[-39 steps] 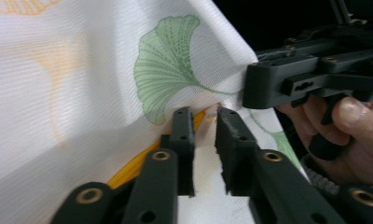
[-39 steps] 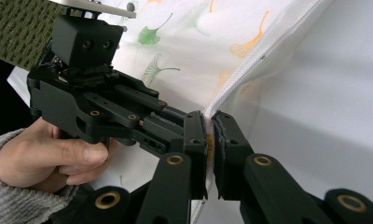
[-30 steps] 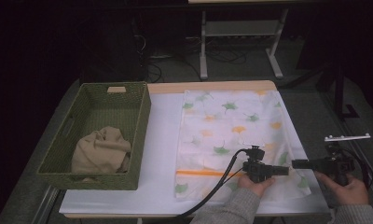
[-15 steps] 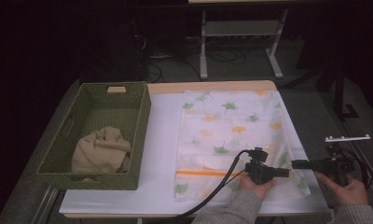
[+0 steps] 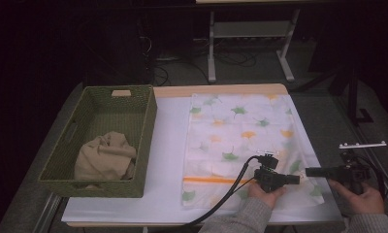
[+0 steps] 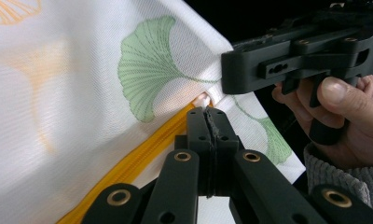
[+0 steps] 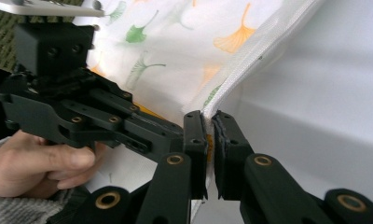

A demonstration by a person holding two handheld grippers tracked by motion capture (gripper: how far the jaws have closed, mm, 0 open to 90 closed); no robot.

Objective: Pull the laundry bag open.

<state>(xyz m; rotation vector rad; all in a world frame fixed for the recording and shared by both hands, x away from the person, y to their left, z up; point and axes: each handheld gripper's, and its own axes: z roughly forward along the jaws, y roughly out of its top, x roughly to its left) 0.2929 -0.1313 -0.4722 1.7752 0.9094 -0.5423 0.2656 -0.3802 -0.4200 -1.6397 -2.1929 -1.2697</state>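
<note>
Clamping down at the zipper's end, the left claw [image 6: 208, 112] has just finished closing, its jaws now pressed together at the orange zipper [image 6: 142, 144] of the ginkgo-print laundry bag [image 5: 240, 141], seemingly on the pull, which lies flat on the table [image 5: 170, 160] right of the green basket [image 5: 102, 141]. Right claw [image 7: 210, 135] is already pinched on the bag's white edge just beside it. With both ends anchored, the zip looks ready to be drawn along.
</note>
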